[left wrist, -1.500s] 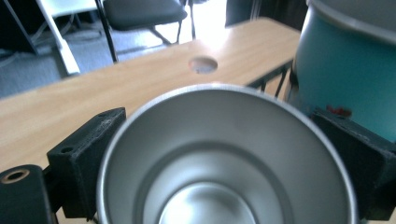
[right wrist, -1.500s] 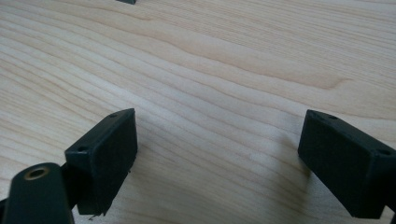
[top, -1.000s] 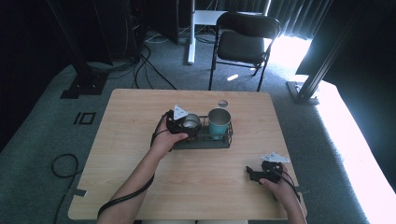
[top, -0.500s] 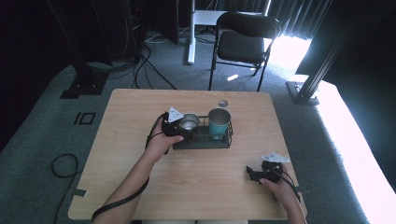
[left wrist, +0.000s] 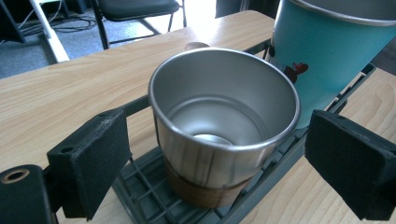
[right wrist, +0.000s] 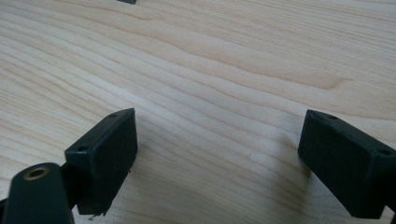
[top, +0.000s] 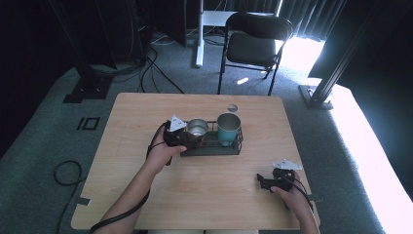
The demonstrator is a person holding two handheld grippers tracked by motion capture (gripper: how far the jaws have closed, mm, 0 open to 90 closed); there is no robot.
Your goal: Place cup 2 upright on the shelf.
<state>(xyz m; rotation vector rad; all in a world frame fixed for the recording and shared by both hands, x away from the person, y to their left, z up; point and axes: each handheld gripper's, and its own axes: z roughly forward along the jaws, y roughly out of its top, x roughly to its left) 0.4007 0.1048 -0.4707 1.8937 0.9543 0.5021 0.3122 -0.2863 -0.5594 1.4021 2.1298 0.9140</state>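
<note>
Steel cup [left wrist: 224, 126], shiny and round with a brown base band, stands upright in the dark wire tray [top: 214, 147] mid-table, just beside a taller teal tumbler [top: 228, 128]. Left gripper [left wrist: 219, 163] straddles it, jaws spread wide, pads clear of its sides. Right gripper [right wrist: 219, 158] sits over bare wood near the table's edge, jaws apart.

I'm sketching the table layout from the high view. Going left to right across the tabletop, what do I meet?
Left gripper → steel cup → teal cup, both cups standing in the dark tray → right gripper, near the table front right corner.
</note>
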